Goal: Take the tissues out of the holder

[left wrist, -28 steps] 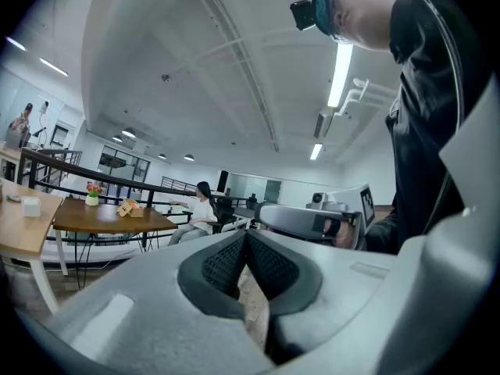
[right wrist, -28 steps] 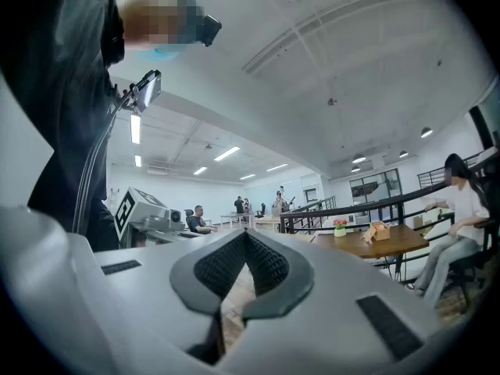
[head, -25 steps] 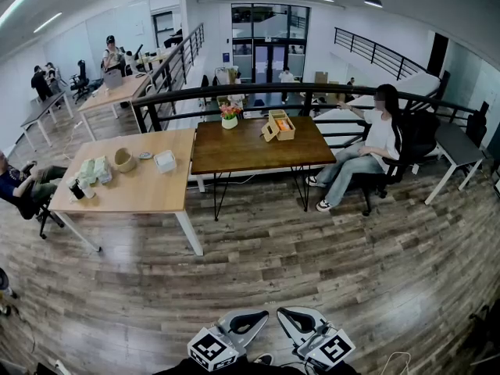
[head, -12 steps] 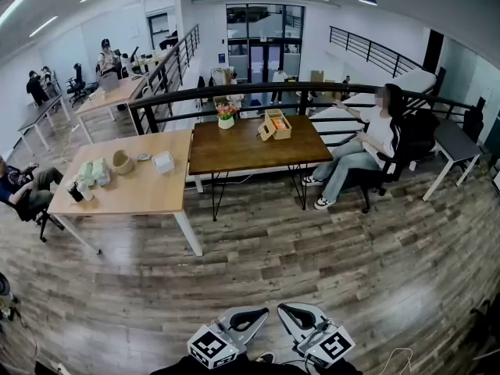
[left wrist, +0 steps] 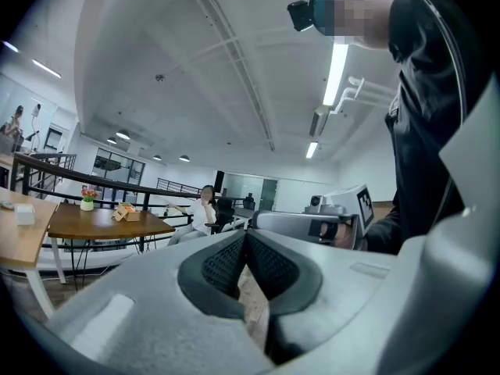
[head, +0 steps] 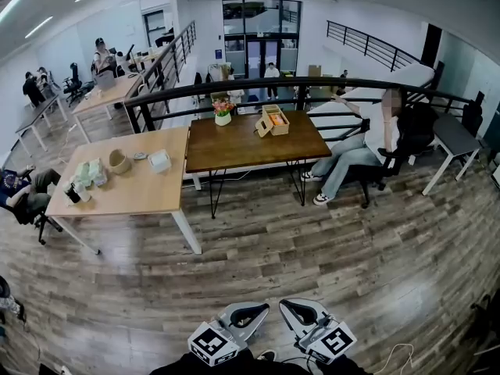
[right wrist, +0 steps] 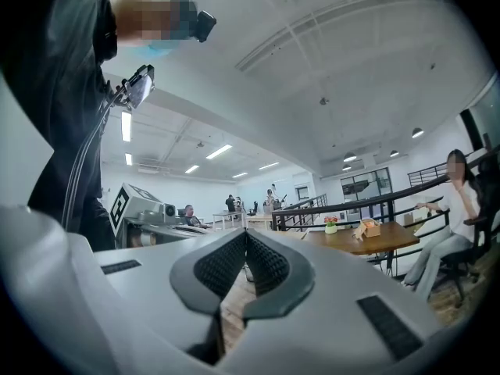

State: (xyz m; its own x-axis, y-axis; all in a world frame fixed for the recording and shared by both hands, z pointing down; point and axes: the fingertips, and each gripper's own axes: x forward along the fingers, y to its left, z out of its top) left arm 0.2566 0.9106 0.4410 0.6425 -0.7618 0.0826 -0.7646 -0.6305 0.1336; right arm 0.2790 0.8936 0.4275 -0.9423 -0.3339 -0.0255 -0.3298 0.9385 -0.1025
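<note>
A small wooden holder [head: 275, 121] with its lid tipped open and something orange inside stands on the dark table [head: 234, 151], far across the room. It shows small in the left gripper view [left wrist: 125, 212] and the right gripper view [right wrist: 367, 228]. My left gripper [head: 264, 310] and right gripper [head: 283, 305] are low at the bottom edge, side by side and angled toward each other. Both are shut with nothing between the pads. Up close the left gripper [left wrist: 244, 237] and the right gripper [right wrist: 246, 237] each show pads meeting at the tip.
A wide stretch of wood floor [head: 297, 248] lies between me and the tables. A light table [head: 133, 194] at the left holds a white box [head: 160, 160], a bowl and greenish packs. A flower pot [head: 223, 114] stands on the dark table. A person [head: 367, 143] sits on a chair at its right. A black railing [head: 312, 84] runs behind.
The tables sit slightly higher in the head view, as the camera has tipped a little. Both grippers keep their places and stay shut.
</note>
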